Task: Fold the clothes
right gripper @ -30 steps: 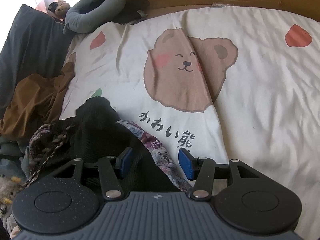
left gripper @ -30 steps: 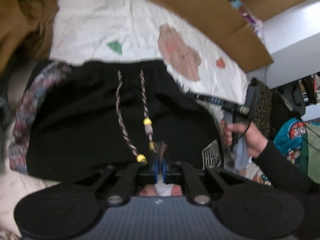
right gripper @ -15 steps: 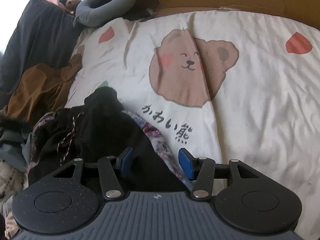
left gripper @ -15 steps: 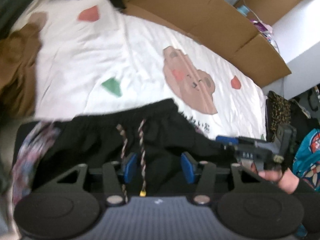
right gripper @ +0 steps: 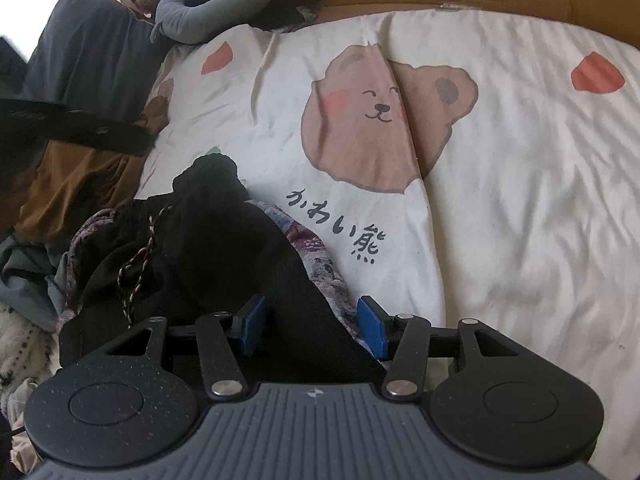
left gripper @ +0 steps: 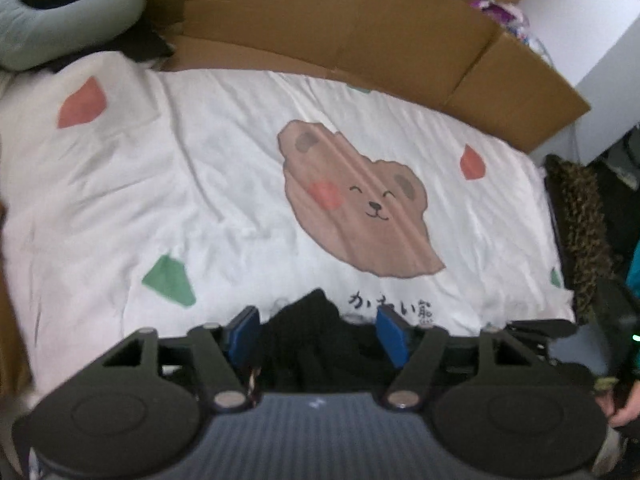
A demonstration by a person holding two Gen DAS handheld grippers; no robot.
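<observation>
Black shorts (right gripper: 208, 248) with a braided drawstring (right gripper: 136, 264) lie bunched at the near left of the bed, on top of a patterned garment (right gripper: 316, 256). My right gripper (right gripper: 310, 328) is open just above them, and black fabric shows between its blue pads (right gripper: 370, 332). In the left wrist view only a hump of the black shorts (left gripper: 316, 332) shows, between the blue pads (left gripper: 244, 330) of my open left gripper (left gripper: 318, 332). Whether either gripper touches the cloth is unclear.
A white bedsheet (left gripper: 224, 184) with a bear print (left gripper: 360, 204) spreads ahead. Cardboard (left gripper: 360, 28) walls the far side. A grey neck pillow (right gripper: 212, 8), a dark pillow (right gripper: 88, 52) and a brown garment (right gripper: 80, 176) lie at the left. A hand (left gripper: 624, 412) shows at the right.
My left gripper, shut at the shorts' drawstring a second ago, has opened and swung up toward the bed. The shorts now sit low in its view. The right gripper stayed open.
</observation>
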